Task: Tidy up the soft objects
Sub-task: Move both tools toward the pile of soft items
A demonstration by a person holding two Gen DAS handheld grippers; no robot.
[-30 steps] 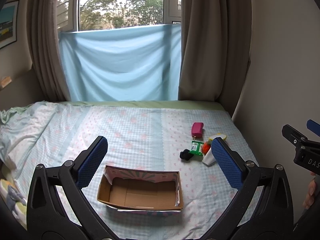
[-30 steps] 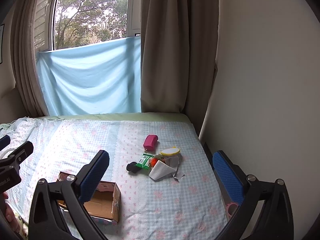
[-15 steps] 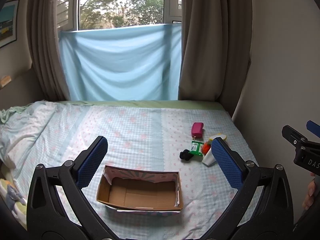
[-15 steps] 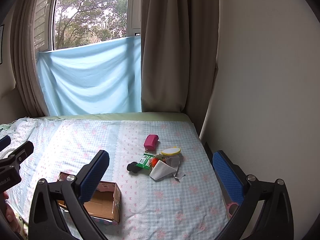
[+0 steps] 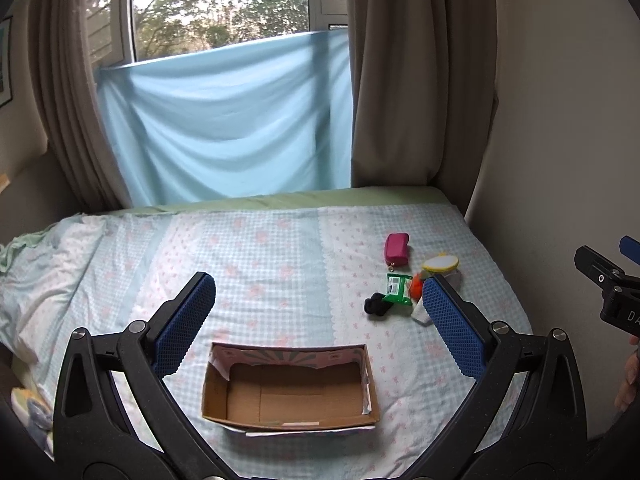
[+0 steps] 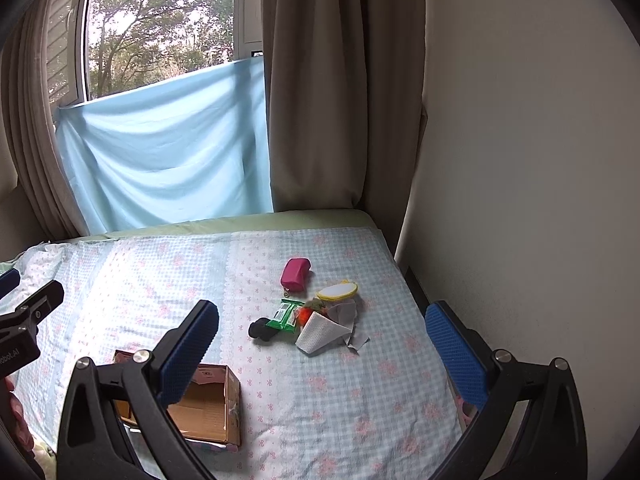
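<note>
A pile of small soft items lies on the bed at the right: a pink pouch (image 6: 296,275), a yellow and white pouch (image 6: 338,290), a green packet (image 6: 286,314), a black sock (image 6: 262,330), an orange thing (image 6: 305,313), and a white cloth (image 6: 318,336) on grey fabric (image 6: 347,316). The pink pouch (image 5: 397,247) and green packet (image 5: 397,289) also show in the left wrist view. An open cardboard box (image 5: 290,390) sits near me, below my left gripper (image 5: 318,322), which is open and empty. My right gripper (image 6: 322,348) is open and empty, short of the pile.
The bed (image 5: 260,256) has a pale checked sheet and meets a wall (image 6: 520,160) on the right. A blue cloth (image 5: 228,120) and brown curtains (image 5: 400,80) hang behind it. Bedding is bunched at the left (image 5: 40,264). The box also shows in the right wrist view (image 6: 212,404).
Both grippers have drifted very slightly; nothing on the bed has moved and both grippers stay open.
</note>
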